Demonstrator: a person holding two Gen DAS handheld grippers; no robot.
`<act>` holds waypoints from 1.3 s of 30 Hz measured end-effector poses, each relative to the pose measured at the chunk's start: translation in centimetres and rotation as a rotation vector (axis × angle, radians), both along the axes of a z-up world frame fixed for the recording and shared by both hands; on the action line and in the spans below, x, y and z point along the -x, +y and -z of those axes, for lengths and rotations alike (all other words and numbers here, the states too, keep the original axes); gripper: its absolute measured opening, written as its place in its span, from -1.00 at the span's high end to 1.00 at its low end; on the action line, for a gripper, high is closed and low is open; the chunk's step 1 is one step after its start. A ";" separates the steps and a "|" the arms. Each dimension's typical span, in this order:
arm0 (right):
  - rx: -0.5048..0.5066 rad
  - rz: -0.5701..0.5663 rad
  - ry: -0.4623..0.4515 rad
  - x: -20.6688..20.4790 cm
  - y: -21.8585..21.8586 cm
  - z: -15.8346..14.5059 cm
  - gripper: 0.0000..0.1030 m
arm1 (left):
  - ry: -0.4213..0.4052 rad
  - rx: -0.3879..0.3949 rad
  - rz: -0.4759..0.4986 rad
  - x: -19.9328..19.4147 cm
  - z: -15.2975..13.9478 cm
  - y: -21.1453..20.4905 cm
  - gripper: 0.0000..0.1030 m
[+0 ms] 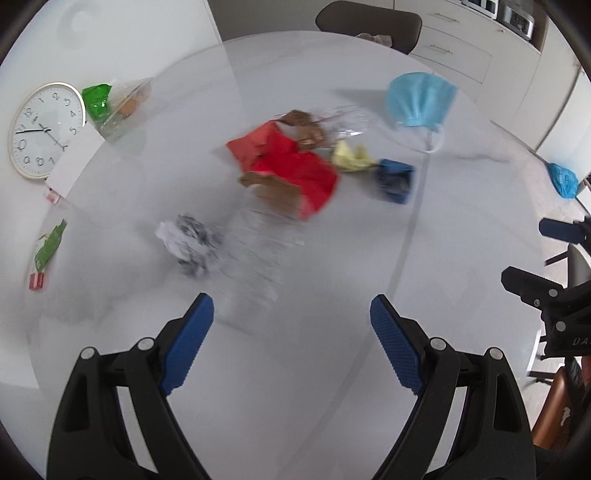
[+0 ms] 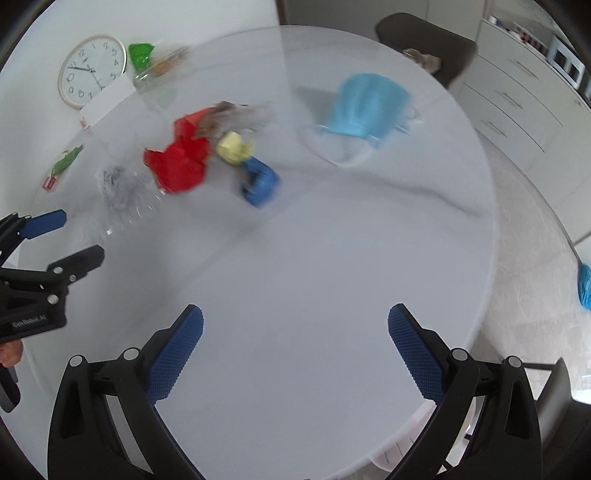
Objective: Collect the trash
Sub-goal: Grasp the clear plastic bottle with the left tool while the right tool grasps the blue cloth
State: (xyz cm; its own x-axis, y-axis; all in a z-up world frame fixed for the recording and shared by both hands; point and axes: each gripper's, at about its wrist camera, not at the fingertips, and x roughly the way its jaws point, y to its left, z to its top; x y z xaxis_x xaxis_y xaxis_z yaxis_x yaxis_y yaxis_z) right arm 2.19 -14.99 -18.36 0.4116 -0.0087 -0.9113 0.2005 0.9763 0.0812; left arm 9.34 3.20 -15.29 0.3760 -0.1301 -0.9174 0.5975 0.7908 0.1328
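Trash lies on a round white table point(image 1: 314, 369): a red carton point(image 1: 291, 166), a clear plastic bottle point(image 1: 255, 251), a crumpled newspaper ball point(image 1: 188, 243), a yellow paper wad point(image 1: 351, 157), a dark blue crumpled piece point(image 1: 395, 181) and a light blue face mask point(image 1: 421, 99). My left gripper point(image 1: 291, 321) is open and empty, just short of the bottle. My right gripper point(image 2: 295, 332) is open and empty over bare table point(image 2: 314, 258), nearer than the blue piece point(image 2: 260, 181), the red carton point(image 2: 177, 162) and the mask point(image 2: 369, 107).
A wall clock point(image 1: 46, 129) lies at the far left beside a green wrapper point(image 1: 96, 100) and a clear bag. A small green wrapper point(image 1: 48, 247) lies near the left rim. A dark chair point(image 1: 369, 22) stands beyond the table. Drawers point(image 2: 524, 92) line the right.
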 end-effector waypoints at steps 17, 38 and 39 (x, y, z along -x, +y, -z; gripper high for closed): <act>0.002 0.103 0.032 -9.3 1.5 2.8 -0.93 | 0.077 -0.029 0.168 -6.3 5.4 -1.1 -0.45; -0.055 0.084 0.053 -11.6 1.3 4.5 0.68 | 0.035 0.003 0.087 -1.3 1.8 1.2 -0.22; -0.051 0.078 0.048 -11.1 1.3 4.2 0.76 | 0.038 0.005 0.083 -0.8 1.8 1.1 -0.22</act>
